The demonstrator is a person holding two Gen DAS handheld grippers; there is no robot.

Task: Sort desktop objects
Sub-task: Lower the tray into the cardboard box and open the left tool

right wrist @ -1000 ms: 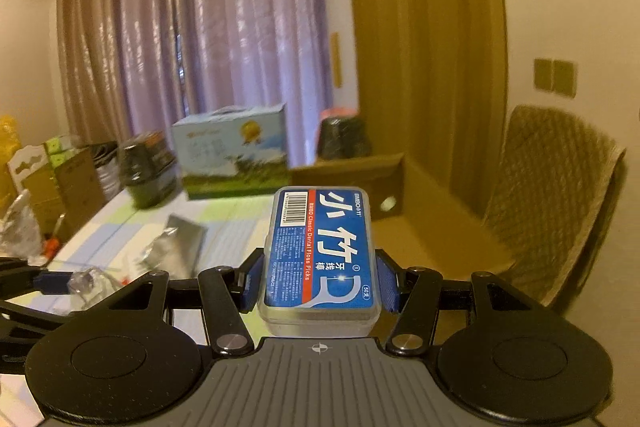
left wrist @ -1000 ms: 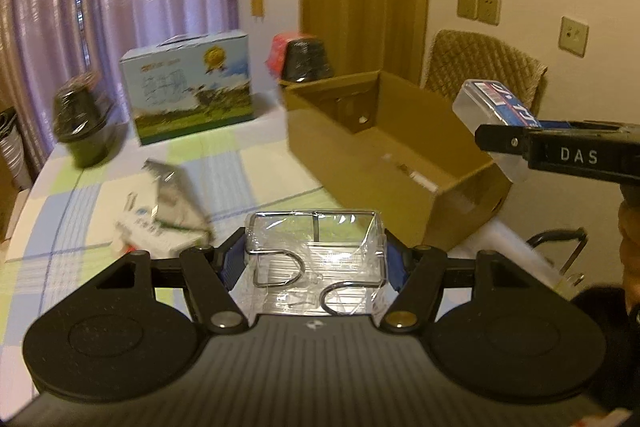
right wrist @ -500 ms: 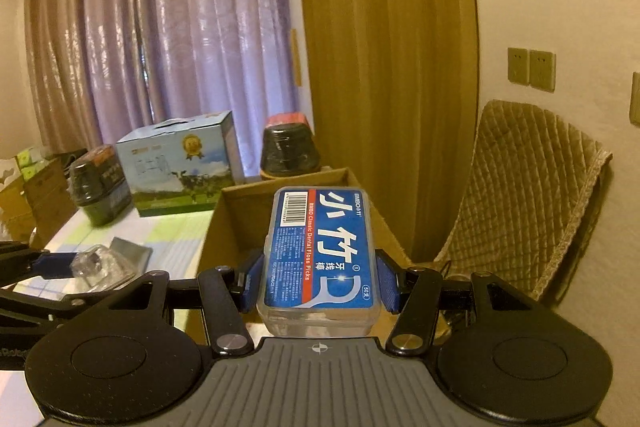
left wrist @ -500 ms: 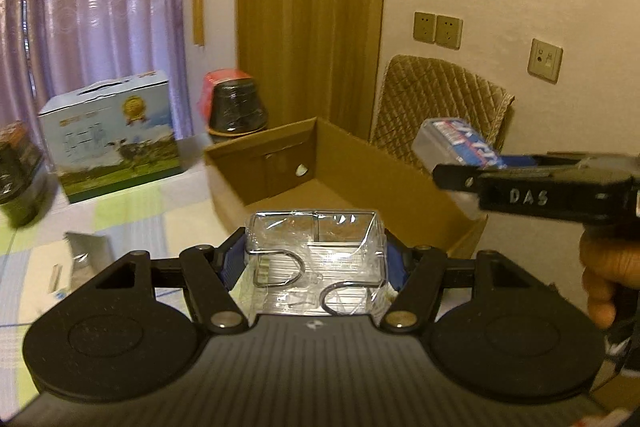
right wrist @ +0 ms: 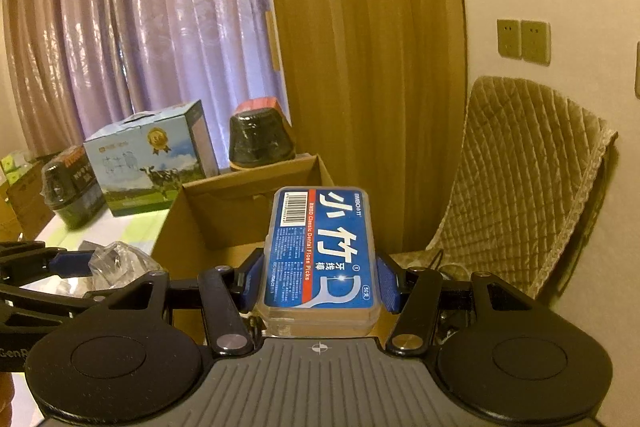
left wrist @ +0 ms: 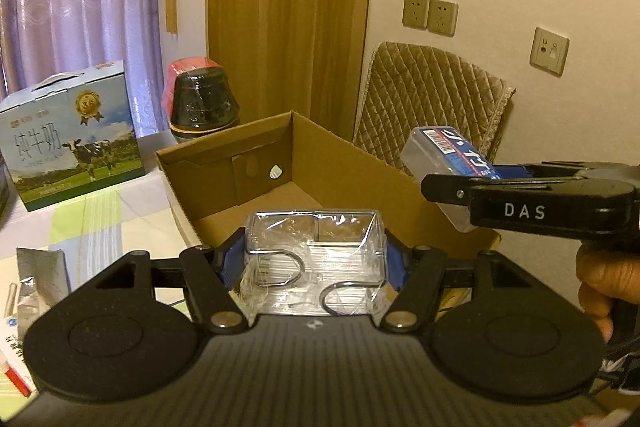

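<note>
Over the checked-cloth desk (left wrist: 100, 227), each hand-held gripper grips: left (left wrist: 316, 255) a clear hook box (left wrist: 316, 251), right (right wrist: 320, 279) a floss-pick box (right wrist: 322, 251), cardboard box (left wrist: 320, 183) at 12 o'clock.

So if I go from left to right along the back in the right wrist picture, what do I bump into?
Dark wrapped pot → milk carton with the cow → black pot with the red top → cardboard box → quilted chair back.
</note>
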